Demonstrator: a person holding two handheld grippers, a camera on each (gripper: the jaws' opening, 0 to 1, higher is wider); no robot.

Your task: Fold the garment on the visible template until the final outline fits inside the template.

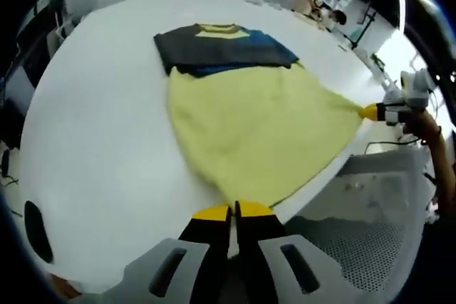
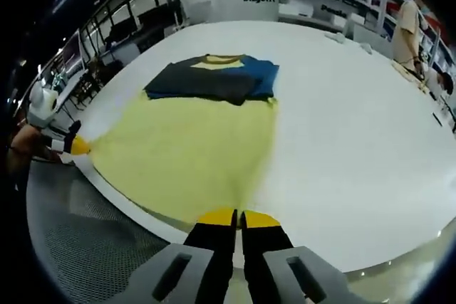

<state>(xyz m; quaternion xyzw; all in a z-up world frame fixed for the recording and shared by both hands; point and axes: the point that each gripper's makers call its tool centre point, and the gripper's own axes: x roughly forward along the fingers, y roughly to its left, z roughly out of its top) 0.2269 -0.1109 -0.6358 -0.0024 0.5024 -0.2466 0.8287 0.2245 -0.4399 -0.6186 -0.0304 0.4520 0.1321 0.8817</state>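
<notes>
Yellow garment [image 1: 260, 129] hem stretched between left gripper [image 1: 233, 212] and right gripper [image 2: 238, 219], both clamped.

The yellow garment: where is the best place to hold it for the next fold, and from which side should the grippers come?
Hold the yellow garment at its two bottom corners, coming from the table edge nearest the person. The hem lies along that edge and the cloth fans flat toward the dark folded top. The left gripper and right gripper are already shut on those corners, so probably no regrip is needed.
</notes>
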